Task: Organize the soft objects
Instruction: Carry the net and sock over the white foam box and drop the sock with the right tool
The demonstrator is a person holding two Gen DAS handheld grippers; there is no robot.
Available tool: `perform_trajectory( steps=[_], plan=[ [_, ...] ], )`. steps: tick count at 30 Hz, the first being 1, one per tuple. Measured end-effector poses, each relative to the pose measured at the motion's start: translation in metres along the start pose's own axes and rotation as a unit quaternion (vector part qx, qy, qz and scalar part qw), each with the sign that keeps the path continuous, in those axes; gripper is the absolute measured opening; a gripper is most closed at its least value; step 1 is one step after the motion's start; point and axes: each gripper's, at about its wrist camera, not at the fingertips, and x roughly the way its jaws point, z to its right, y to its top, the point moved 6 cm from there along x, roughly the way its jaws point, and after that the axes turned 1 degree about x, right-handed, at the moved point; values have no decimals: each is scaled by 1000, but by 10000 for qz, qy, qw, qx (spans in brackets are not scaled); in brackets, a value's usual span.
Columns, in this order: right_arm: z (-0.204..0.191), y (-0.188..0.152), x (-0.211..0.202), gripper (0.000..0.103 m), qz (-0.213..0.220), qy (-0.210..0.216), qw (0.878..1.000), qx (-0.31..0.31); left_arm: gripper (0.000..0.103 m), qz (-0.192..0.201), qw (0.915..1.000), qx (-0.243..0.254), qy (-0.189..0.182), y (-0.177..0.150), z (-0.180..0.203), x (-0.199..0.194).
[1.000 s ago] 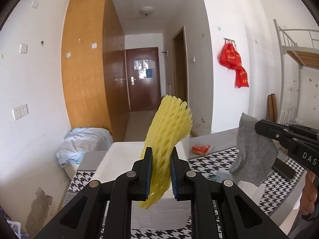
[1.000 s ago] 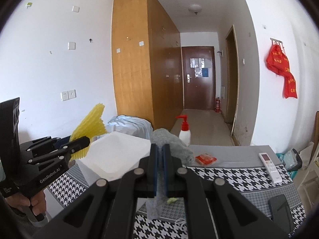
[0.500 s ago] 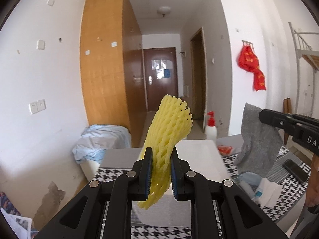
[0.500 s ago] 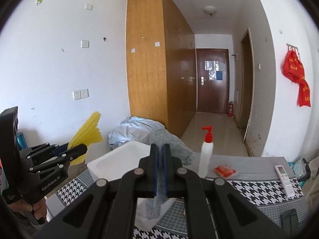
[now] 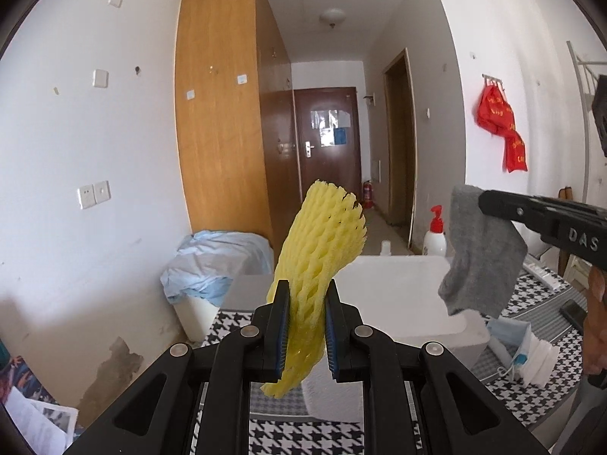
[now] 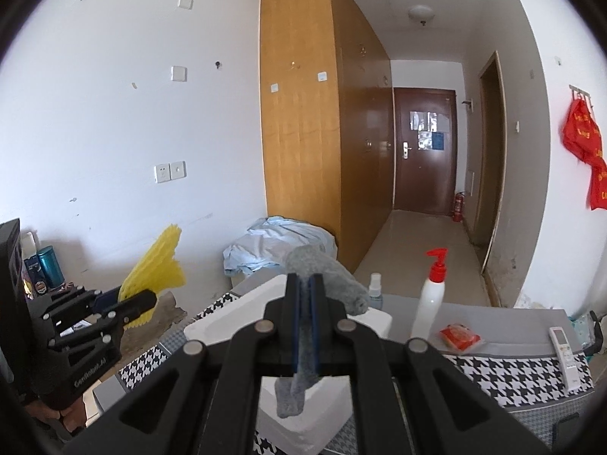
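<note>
Foam netting, yellow and tubular, a fruit sleeve [image 5: 318,265], stands clamped between the fingers of the left gripper [image 5: 306,326], its open end fanning upward and leaning right while its lower end hangs below the pads. From the right wrist view the same sleeve shows as a yellow fan above the left gripper, off to the left of the table [image 6: 512,375].

The right gripper [image 6: 307,326] has its fingers pressed together on a grey sock [image 6: 326,276]; one end of the sock bulges over the fingertips and the other dangles beneath them. In the left wrist view the sock hangs in the air from the right gripper's tip, above the right part of a white foam box [image 5: 402,288].

That box sits on the houndstooth-patterned table, and both held items are raised above it, touching neither box nor table. Behind the box stand a white pump bottle with a red top [image 6: 430,295] and a small clear spray bottle [image 6: 375,292]. A red packet [image 6: 459,335] and a white remote control [image 6: 564,352] lie farther right on the table. Face masks [image 5: 523,352] lie just beside the box in the left wrist view, and a dark phone [image 5: 573,313] lies beyond them.
</note>
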Motion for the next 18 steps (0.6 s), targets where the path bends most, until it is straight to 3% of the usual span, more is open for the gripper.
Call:
perform_trajectory(
  steps=[18],
  plan=[
    [-8,-14,48,7,-633,-88,9980,-22,18,-20,10000,24,31,-9,-11,0]
  ],
)
